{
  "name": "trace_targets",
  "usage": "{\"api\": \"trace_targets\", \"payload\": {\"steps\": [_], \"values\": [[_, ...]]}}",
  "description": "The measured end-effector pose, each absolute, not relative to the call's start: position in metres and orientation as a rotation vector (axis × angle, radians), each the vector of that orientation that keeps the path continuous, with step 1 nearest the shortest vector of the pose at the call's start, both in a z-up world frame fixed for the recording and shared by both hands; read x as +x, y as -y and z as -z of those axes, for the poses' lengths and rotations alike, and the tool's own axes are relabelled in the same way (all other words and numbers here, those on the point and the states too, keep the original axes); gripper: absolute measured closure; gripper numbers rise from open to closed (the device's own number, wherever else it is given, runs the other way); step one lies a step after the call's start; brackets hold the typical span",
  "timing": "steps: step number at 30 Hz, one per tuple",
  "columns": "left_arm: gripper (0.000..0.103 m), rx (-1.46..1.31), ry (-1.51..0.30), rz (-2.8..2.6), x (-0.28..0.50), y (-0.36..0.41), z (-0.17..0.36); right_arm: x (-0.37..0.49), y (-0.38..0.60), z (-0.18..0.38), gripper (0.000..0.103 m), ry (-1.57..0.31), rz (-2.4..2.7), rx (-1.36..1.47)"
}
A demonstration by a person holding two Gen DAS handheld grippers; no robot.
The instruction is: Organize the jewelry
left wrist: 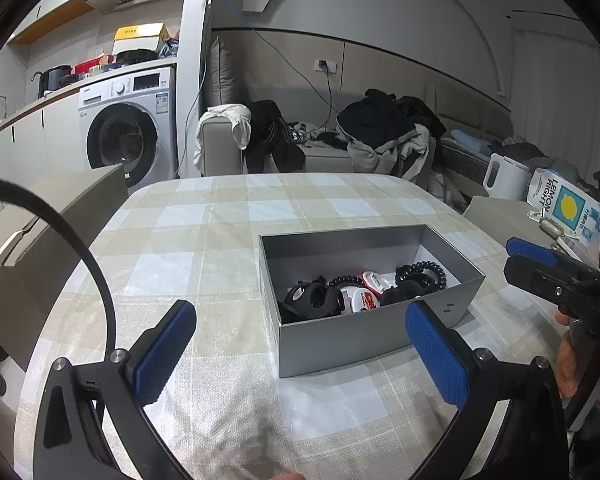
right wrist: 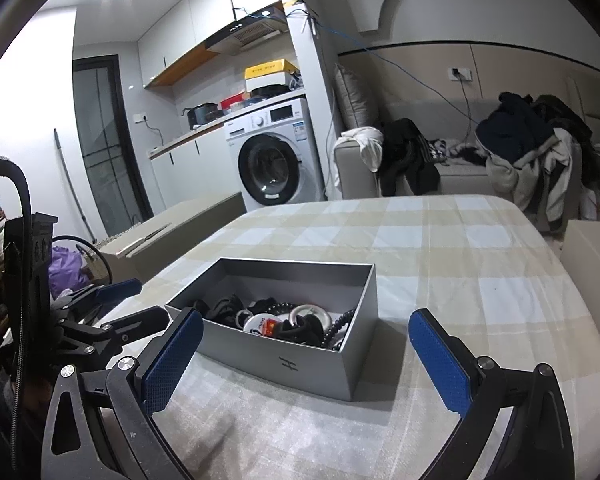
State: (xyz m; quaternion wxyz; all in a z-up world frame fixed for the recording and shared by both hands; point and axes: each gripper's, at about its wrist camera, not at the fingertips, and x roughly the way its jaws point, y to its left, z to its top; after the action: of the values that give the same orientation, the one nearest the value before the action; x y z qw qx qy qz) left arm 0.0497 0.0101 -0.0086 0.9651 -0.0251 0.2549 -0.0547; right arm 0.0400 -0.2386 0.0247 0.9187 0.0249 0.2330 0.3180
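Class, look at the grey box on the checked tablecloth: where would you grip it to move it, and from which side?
Probably grip one thin upright wall of the grey box from above, one finger inside and one outside. The open top bares the rim. The near short wall, facing the right gripper, looks best; hair ties lie lower, so stay near the rim.

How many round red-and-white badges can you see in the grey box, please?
2: one badge near the middle of the grey box, another badge just behind it. More may be hidden under the black hair ties.
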Motion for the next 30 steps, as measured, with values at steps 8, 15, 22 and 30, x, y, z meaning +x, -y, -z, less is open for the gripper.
{"api": "trace_targets", "payload": {"steps": [8, 15, 22, 30], "values": [[0.001, -0.072, -0.487, 0.111, 0.0461, -0.0145, 0.0083, 0.0371, 0.2391, -0.0235, 0.000, -0.464, -0.656, 0.050], [0.001, -0.073, -0.479, 0.109, 0.0454, -0.0134, 0.0078, 0.0364, 0.2390, -0.0244, 0.000, -0.449, -0.662, 0.051], [0.001, -0.072, -0.482, 0.107, 0.0464, -0.0120, 0.0076, 0.0373, 0.2403, -0.0247, 0.000, -0.445, -0.659, 0.052], [0.001, -0.079, -0.479, 0.108, 0.0465, -0.0134, 0.0047, 0.0339, 0.2414, -0.0264, 0.000, -0.443, -0.656, 0.051]]}}
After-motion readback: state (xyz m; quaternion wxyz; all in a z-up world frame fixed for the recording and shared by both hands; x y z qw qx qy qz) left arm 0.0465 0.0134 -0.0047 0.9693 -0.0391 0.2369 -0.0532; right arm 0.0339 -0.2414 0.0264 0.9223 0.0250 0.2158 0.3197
